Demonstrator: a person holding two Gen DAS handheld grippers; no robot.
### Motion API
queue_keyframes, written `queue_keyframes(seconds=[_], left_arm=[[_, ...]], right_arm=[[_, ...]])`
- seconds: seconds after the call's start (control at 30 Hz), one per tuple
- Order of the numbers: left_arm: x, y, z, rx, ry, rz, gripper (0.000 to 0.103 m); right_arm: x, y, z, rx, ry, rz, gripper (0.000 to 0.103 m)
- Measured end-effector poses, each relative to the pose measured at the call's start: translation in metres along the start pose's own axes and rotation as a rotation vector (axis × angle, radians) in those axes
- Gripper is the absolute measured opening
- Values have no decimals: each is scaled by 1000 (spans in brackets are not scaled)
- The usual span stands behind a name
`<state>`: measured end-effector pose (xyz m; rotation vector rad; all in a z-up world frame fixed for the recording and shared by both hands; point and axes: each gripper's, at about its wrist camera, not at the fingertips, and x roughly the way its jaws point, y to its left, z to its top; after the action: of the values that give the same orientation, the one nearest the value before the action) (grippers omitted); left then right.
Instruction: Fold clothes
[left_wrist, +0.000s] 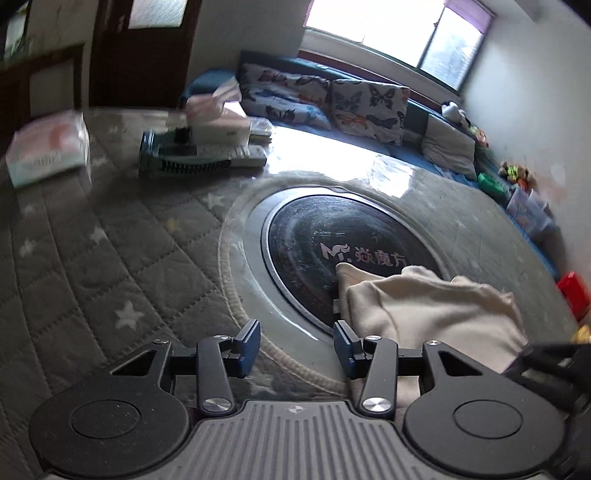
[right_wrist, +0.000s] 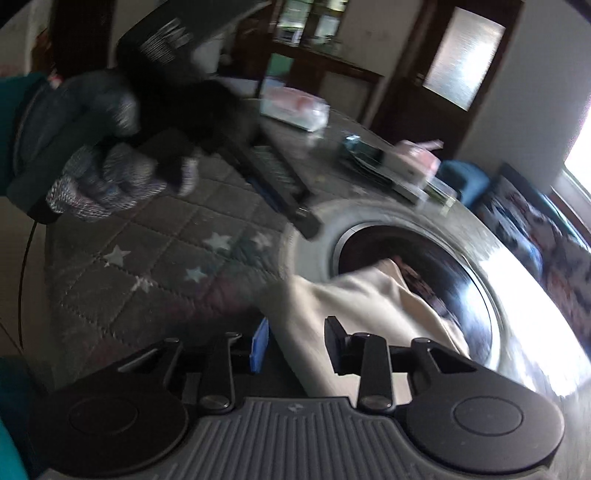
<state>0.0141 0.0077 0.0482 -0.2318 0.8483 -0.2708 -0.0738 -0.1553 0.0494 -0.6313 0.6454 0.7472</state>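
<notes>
Your grey quilted star-patterned counter (left_wrist: 92, 258) carried the cream fabric garment (left_wrist: 424, 306), bunched over its black round central plate (left_wrist: 332, 236). Both tools, left tool (left_wrist: 296, 345) and right tool (right_wrist: 295, 345), stood apart, gripping nothing; next likely regrasp an edge.

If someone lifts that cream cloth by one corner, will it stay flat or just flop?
The cream cloth would probably flop: it already lies in soft folds and humps. It looks thin, so likely light. It may slide easily, since part rests on the glossy black disc.
</notes>
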Motion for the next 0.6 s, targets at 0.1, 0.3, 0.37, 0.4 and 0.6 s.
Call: queue_keyframes(seconds=[0.1, 0.3, 0.37, 0.4, 0.6], left_arm=[[6, 0, 1, -61, 20, -37, 48], [16, -1, 3, -184, 40, -91, 56], [19, -1, 4, -229, 40, -98, 59], [21, -2, 5, -251, 41, -101, 60], [34, -12, 8, -345, 66, -125, 62]], right_arm=[[15, 10, 5, -45, 15, -22, 38], [16, 5, 6, 15, -1, -48, 17], [8, -6, 6, 71, -28, -39, 16], [3, -11, 6, 99, -43, -35, 16], [-15, -34, 3, 187, -98, -23, 14]])
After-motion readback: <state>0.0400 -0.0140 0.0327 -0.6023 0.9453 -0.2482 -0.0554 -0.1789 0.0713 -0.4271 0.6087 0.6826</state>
